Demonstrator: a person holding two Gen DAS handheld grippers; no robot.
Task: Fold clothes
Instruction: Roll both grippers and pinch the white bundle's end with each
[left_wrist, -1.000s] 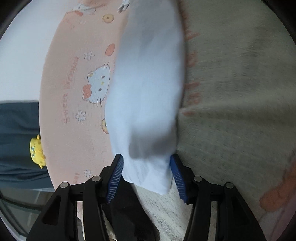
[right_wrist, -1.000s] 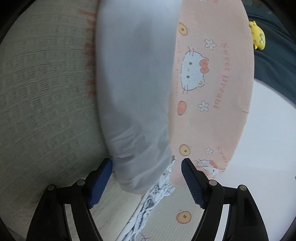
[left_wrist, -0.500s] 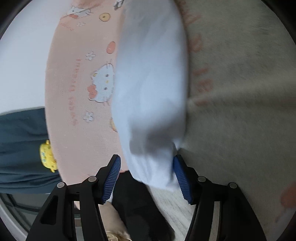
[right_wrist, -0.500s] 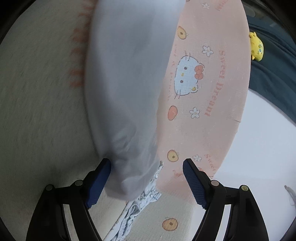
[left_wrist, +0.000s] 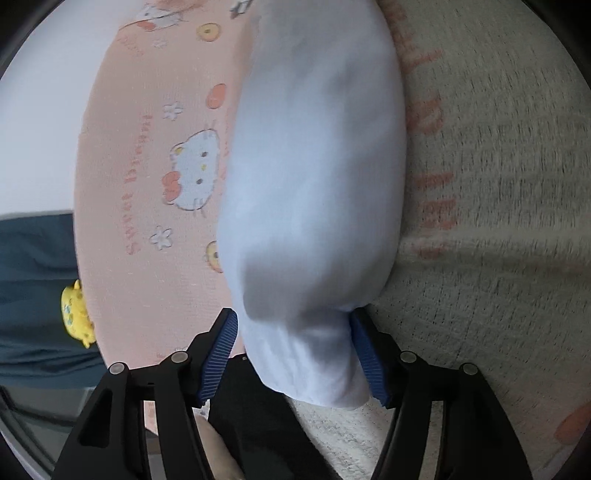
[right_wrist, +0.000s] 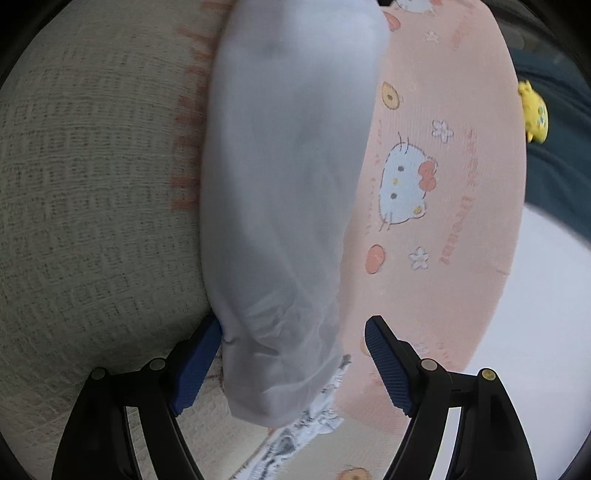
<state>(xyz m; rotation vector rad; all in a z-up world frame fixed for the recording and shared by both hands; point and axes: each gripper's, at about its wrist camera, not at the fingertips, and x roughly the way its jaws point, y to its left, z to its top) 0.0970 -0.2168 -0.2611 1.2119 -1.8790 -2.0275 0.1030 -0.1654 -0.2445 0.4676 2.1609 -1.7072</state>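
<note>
A white garment (left_wrist: 314, 166) lies as a long bundle along the seam between a pink cartoon-cat blanket (left_wrist: 147, 277) and a beige woven cover (left_wrist: 498, 221). My left gripper (left_wrist: 293, 354) straddles one end of it. Its jaws stand wide, and the cloth fills the gap and touches both blue pads. In the right wrist view the same white garment (right_wrist: 284, 166) runs away from my right gripper (right_wrist: 293, 354). That gripper is open around the other end: the cloth touches the left pad, with a clear gap to the right pad.
A yellow toy (left_wrist: 75, 314) sits on dark blue fabric (left_wrist: 33, 277) beyond the pink blanket's edge. Something black (left_wrist: 258, 424) lies under the left gripper. A grey-and-white patterned fabric (right_wrist: 317, 417) pokes out below the garment. The beige woven cover (right_wrist: 92, 221) spreads wide on the other side.
The left jaws have spread a little wider around the cloth end. Both views have shifted slightly along the garment. The right jaws keep the same wide opening.
</note>
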